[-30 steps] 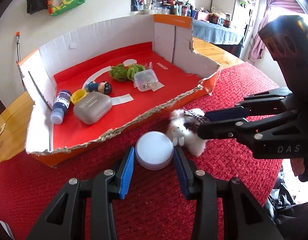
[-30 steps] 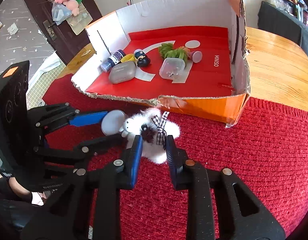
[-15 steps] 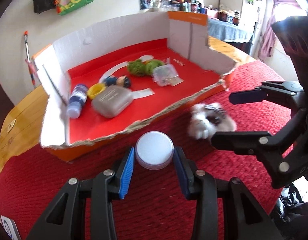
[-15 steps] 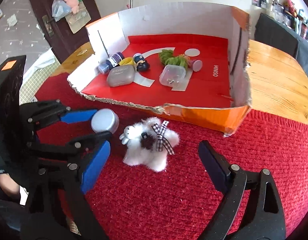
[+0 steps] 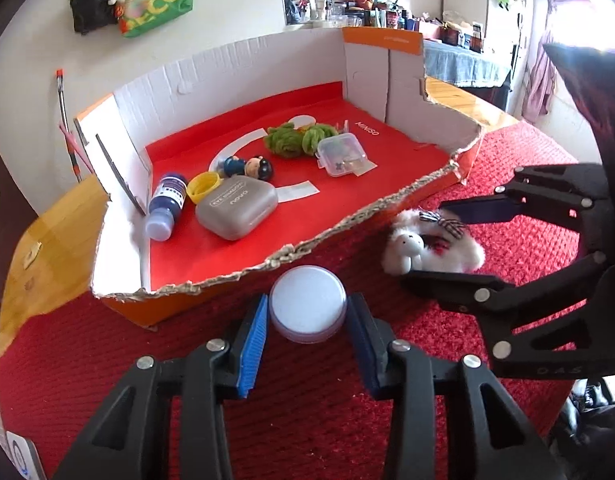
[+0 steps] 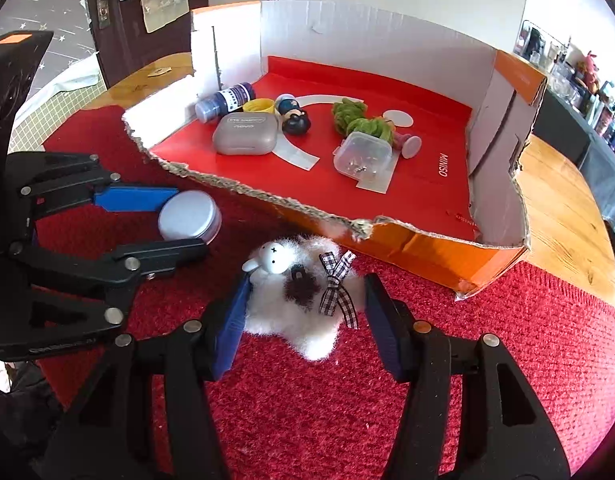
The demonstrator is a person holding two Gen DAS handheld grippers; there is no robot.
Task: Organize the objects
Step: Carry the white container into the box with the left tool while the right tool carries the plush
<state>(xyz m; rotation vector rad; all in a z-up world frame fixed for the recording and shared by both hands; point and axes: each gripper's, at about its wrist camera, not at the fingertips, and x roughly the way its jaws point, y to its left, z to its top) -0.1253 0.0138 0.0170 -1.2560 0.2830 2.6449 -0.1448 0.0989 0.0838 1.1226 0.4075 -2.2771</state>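
Red cloth (image 6: 487, 360) covers the table. Just ahead of both hand-held grippers, a torn cardboard box (image 5: 235, 280) blocks the way with its ragged front wall. The left hand-held gripper (image 5: 307, 320) grips a round tin (image 5: 307, 304). Beside it, the right hand-held gripper (image 6: 307, 312) is closing around a fluffy toy (image 6: 295, 304). Bare cloth lies open to that gripper's right.
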